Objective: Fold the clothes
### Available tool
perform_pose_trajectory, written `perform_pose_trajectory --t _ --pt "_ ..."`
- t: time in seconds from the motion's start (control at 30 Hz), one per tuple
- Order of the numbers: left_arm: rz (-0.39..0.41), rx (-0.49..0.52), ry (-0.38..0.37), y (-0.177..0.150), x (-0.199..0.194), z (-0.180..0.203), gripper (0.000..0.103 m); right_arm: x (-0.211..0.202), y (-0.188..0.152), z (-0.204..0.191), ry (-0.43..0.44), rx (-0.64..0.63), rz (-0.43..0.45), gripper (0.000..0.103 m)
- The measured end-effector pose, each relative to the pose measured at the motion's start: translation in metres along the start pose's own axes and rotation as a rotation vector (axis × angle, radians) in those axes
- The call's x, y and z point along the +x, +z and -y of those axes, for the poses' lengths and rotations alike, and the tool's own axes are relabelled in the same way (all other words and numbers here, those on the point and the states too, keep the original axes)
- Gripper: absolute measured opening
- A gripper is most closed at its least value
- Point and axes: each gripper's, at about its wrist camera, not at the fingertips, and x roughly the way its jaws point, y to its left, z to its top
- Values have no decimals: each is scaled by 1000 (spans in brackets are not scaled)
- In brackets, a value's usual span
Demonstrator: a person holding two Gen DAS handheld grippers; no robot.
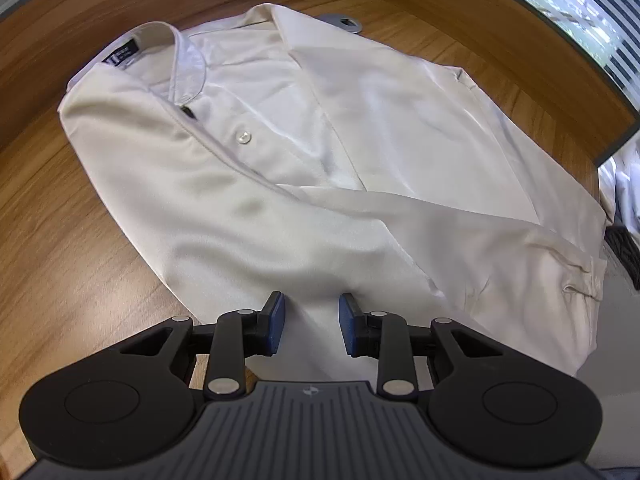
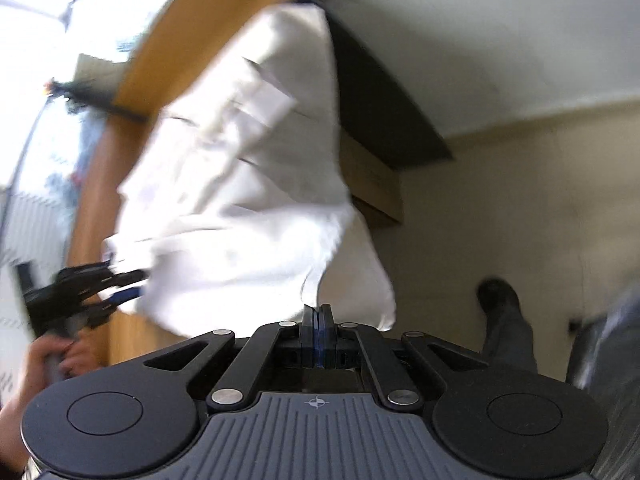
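Shirt (image 1: 304,168): white button-up, spread on the wooden table (image 1: 80,240), with its lower part hanging over the table's edge in the right wrist view.
Left gripper (image 1: 312,326): jaws parted, the 2 blue pads (image 1: 277,322) standing either side of a band of shirt cloth; whether they press on it cannot be told.
Right gripper (image 2: 319,334): jaws closed, the blue pads pressed flat together right at the hanging hem; whether any cloth is pinched cannot be told.
Gripper build: black linkage arms with silver pivot pins, round black housings and a ribbed grey body.
Fabric: smooth, slightly glossy, thin, lying in soft folds and creases.
Shirt detail: stand-up collar (image 1: 160,40) with a dark label inside, and 1 pale round button (image 1: 243,136) on the placket.
Sleeves: folded in across the front, a gathered cuff (image 1: 580,276) near the table's right edge.
Table: warm brown wood grain, with a raised wooden surround behind the shirt.
Around: a small grey metal piece (image 1: 344,22) just past the shirt's far edge, and striped window blinds (image 1: 580,12) beyond.
Hand (image 2: 60,356): seen from the right wrist, gripping the left gripper's handle beside the table.
Below: pale floor (image 2: 500,200), a dark shoe (image 2: 500,296) and a brown box under the table.
Sharpness: the right wrist view is blurred.
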Motion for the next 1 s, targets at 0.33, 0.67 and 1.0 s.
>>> perform_pose_trajectory --t 0.33,0.67,1.0 --pt "2 -12 -14 1 1 -2 35 -20 11 -50 -47 -401 -93 2" --pt "38 -128 -71 0 -21 -20 50 -34 23 -59 -227 -471 -68 5" --pt "70 -211 -31 26 -56 -34 50 -27 85 -89 -219 -613 -28 7"
